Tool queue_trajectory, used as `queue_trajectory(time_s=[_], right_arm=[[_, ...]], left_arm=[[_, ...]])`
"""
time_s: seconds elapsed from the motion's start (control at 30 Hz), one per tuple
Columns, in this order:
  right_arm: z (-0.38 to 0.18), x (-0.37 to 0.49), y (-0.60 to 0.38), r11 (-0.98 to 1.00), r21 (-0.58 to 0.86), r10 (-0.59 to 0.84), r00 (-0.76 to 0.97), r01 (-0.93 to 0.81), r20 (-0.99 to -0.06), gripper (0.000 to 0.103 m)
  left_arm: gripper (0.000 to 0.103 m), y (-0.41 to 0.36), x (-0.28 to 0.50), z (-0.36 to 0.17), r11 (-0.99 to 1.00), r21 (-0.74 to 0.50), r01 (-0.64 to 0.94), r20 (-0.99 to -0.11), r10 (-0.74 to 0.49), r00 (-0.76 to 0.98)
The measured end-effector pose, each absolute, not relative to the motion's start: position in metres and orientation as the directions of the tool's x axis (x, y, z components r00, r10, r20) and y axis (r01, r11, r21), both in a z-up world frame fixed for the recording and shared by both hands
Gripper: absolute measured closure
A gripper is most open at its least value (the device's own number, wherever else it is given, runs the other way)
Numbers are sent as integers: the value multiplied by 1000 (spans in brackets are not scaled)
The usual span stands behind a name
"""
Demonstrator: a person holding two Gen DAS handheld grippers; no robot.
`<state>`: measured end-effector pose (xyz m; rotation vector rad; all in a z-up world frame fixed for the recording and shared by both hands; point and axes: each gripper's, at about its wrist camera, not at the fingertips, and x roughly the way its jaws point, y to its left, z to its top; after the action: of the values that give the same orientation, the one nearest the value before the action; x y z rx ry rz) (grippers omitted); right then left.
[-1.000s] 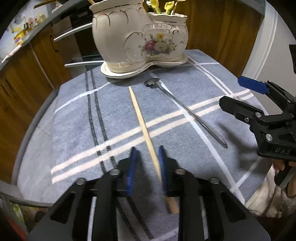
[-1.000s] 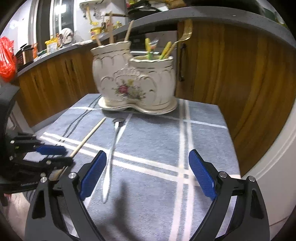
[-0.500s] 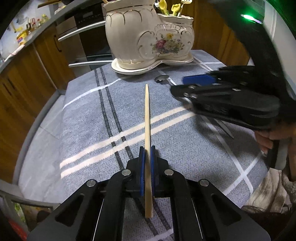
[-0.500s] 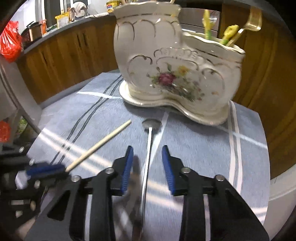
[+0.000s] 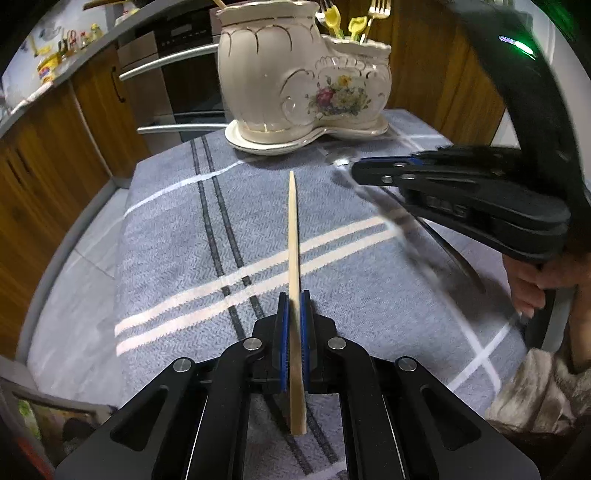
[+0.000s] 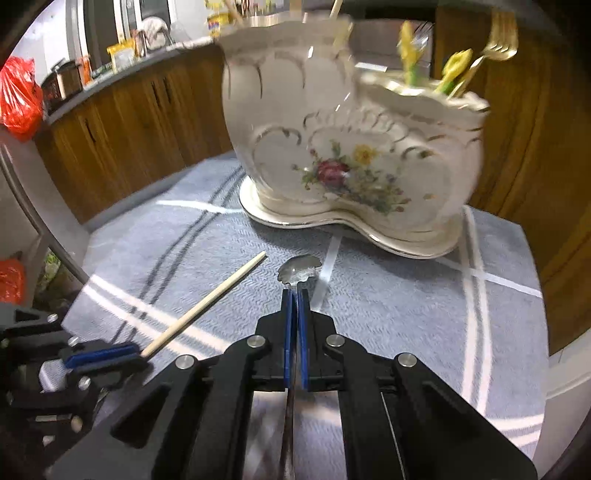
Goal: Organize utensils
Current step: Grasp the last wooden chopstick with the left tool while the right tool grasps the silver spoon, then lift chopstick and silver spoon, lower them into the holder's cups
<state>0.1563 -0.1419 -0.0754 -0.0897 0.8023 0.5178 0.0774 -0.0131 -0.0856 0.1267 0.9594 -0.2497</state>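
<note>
1. Left wrist view: the wooden chopstick (image 5: 294,258) is being clamped between the narrow blue-padded jaws of the left gripper (image 5: 294,314), with its thin tip pointed toward the ceramic utensil holder (image 5: 295,74) and its thicker end sticking out behind the pads.
2. The holder — cream, gold-trimmed, painted with flowers — is being carried on its own saucer at the far end of the grey striped cloth (image 5: 177,258) that is spread over the counter; gold forks (image 5: 376,7) with yellow handles are being kept in its lower compartment.
3. At the right of this view the right gripper (image 5: 360,173) is being held from the side by a hand (image 5: 535,280), with a blurred metal handle trailing below it over the cloth.
4. Right wrist view: the spoon (image 6: 299,267) is being gripped by the right gripper (image 6: 294,295), whose jaws have just been closing and are now pressed narrowly on the handle — the bowl is showing just beyond the pads, close before the holder's saucer.
5. The holder (image 6: 332,140) is being seen blurred, filling the upper middle of this view.
6. At lower left the chopstick (image 6: 207,302) is being held slanted by the left gripper (image 6: 107,354), its tip just beside the spoon's bowl but apart from it.
</note>
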Motion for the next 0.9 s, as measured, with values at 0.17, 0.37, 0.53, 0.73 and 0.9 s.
queue_trajectory(time_s=[0.17,0.37,0.53,0.73,0.9], right_arm=[[-56,129,-169,864,147,460,636,-482,-619,100],[-33,104,-187,856,168,504,714,-490,-487,100],[-8,104,-202,853,201,522,775,-482,-356,100],[22,121,-212,858,229,507,831,-460,-228,100],[48,152,-213,859,241,489,863,-452,-123,100]], left_arm=[[97,-9,74,-73,963,-51,263,-788,-200,582],[97,-3,65,-40,947,-138,291,-674,-305,673],[97,10,60,-14,894,-288,342,-493,-445,748],[97,25,77,12,853,-370,369,-339,-494,801],[97,33,100,34,853,-370,369,-228,-468,854]])
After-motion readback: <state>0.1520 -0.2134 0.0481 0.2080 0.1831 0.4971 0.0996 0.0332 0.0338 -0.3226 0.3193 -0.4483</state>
